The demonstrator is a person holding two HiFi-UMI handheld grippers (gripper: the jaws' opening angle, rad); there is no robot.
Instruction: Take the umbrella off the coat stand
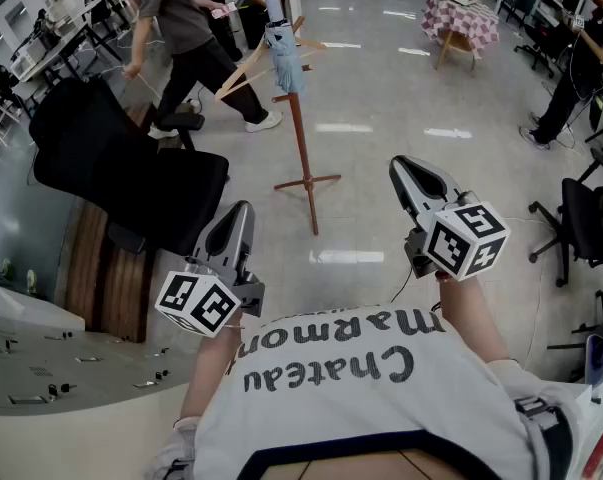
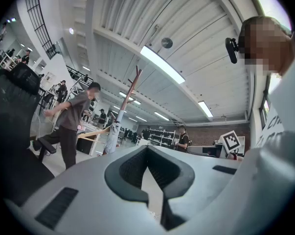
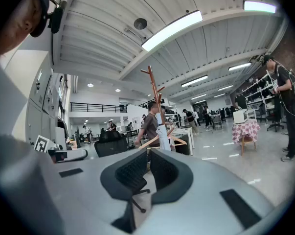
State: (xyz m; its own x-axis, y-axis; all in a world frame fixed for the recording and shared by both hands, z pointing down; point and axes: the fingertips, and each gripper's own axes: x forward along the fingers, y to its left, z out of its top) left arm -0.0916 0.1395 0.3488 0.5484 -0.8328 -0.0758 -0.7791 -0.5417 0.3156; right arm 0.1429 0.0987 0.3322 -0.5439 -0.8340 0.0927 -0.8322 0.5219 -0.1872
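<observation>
A wooden coat stand (image 1: 299,133) rises from the shiny floor ahead of me. A folded pale blue umbrella (image 1: 286,58) hangs near its top, beside wooden hangers (image 1: 249,68). Both grippers are held level, well short of the stand. The left gripper (image 1: 243,208) has its jaws together and empty, and so does the right gripper (image 1: 399,163). In the left gripper view, the left gripper (image 2: 147,151) has the stand (image 2: 135,89) and umbrella (image 2: 111,138) far off, up and to the left. In the right gripper view, the umbrella (image 3: 163,131) hangs just above the right gripper (image 3: 148,152).
A black office chair (image 1: 121,163) stands left of the stand, by a wooden bench and a pale desk (image 1: 41,348). A person (image 1: 181,28) walks behind the stand. A cloth-covered table (image 1: 466,18), another person (image 1: 581,68) and a chair (image 1: 591,218) are on the right.
</observation>
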